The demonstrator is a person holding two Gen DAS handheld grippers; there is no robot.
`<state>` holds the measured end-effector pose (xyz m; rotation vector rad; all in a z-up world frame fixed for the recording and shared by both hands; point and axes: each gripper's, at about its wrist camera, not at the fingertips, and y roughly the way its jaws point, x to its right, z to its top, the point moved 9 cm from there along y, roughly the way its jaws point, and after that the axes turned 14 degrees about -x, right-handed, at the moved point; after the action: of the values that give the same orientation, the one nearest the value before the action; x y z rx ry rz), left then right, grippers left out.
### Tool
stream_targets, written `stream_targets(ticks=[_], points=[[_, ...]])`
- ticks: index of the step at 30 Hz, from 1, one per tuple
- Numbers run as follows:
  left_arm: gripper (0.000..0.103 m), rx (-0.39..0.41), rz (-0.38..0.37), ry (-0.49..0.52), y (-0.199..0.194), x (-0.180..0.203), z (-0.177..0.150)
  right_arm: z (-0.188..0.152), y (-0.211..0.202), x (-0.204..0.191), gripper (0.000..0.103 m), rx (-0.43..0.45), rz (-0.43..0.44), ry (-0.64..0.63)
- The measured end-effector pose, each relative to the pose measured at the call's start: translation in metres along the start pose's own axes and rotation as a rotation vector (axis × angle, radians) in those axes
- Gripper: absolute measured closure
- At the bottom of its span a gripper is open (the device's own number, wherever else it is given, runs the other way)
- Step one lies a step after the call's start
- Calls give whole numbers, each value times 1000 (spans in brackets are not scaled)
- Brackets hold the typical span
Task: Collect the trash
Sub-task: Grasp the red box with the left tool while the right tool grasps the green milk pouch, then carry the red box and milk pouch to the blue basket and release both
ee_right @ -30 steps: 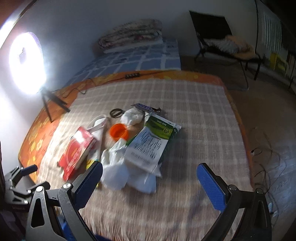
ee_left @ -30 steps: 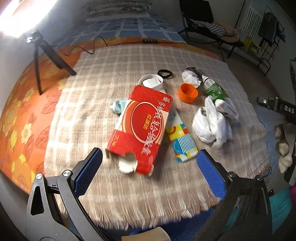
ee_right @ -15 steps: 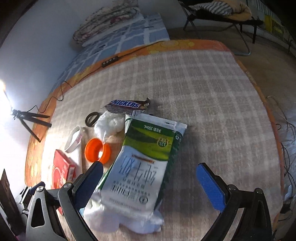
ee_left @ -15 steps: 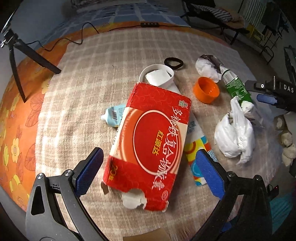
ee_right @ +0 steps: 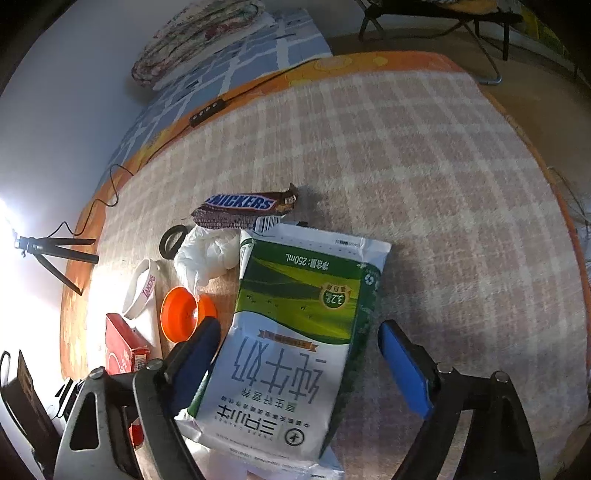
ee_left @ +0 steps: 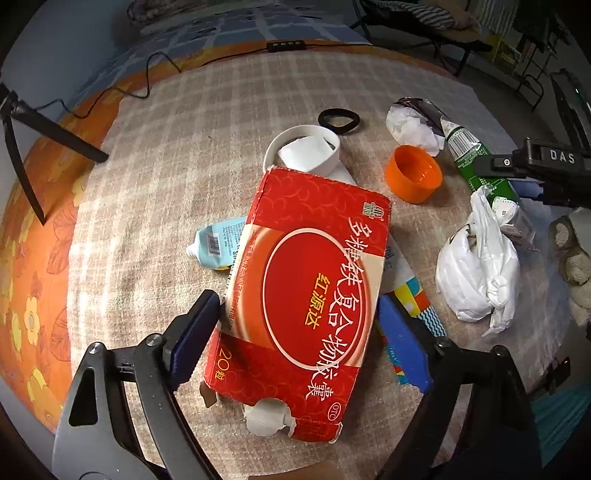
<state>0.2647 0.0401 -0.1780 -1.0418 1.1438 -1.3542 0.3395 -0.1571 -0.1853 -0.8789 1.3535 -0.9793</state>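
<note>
Both hand-held grippers are now lower than before and closing. The left hand-held gripper (ee_left: pixel 297 325) straddles the red box (ee_left: pixel 306 291), its pads just at the box's sides, with no firm grip to see. The right hand-held gripper (ee_right: pixel 299 354) has the milk carton (ee_right: pixel 295 332) between its pads, not yet clenched.

Bedroom in a home: bed (ee_right: pixel 406 155) w/ checked blanket over an orange flowered sheet (ee_left: pixel 33 280), folded quilt (ee_right: pixel 199 40) at the wall, folding chair (ee_right: pixel 443 22) w/ clothes. Small tripod (ee_left: pixel 33 122) & cable on the bed.
</note>
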Motion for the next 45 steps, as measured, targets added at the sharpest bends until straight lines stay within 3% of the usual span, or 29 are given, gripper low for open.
stream_targets(ticks=[5, 6, 7, 8, 10, 12, 13, 14, 16, 23, 25, 26, 28, 38, 45], points=[[22, 26, 3, 4, -6, 5, 3, -1, 3, -1, 23, -7, -6, 9], [27, 31, 1, 7, -6, 5, 4, -2, 2, -1, 25, -7, 1, 13], [41, 44, -4, 15, -9, 7, 6, -2, 1, -1, 25, -6, 9, 17], [49, 51, -3, 19, -13, 7, 4, -3, 0, -1, 25, -3, 13, 17], [54, 61, 4, 31, -17, 9, 6, -4, -3, -2, 27, 4, 13, 7], [54, 57, 5, 23, -17, 7, 4, -6, -6, -3, 27, 10, 3, -7], [48, 52, 3, 21, -15, 5, 4, -7, -8, -4, 28, 14, 0, -13], [29, 47, 10, 22, -14, 4, 3, -8, -10, -4, 28, 17, -4, -17], [8, 39, 30, 19, -10, -1, 4, -10, -12, -4, 28, 21, -13, -24], [8, -2, 37, -18, 13, -19, 8, -13, -14, -3, 27, 21, -32, -36], [10, -11, 8, -33, 18, -22, 10, -12, -13, -4, 27, 21, -38, -37], [16, -14, -9, -43, 20, -23, 11, -12, -12, -3, 27, 20, -40, -38], [16, -14, -36, -74, 20, -26, 12, -12, -10, -3, 27, 14, -45, -41], [16, 84, -15, -84, -19, -33, 15, -11, -27, -13, 28, 69, -50, -67], [16, 138, -20, -44, -61, -22, -13, -20, -60, -24, 28, 139, -62, -109]])
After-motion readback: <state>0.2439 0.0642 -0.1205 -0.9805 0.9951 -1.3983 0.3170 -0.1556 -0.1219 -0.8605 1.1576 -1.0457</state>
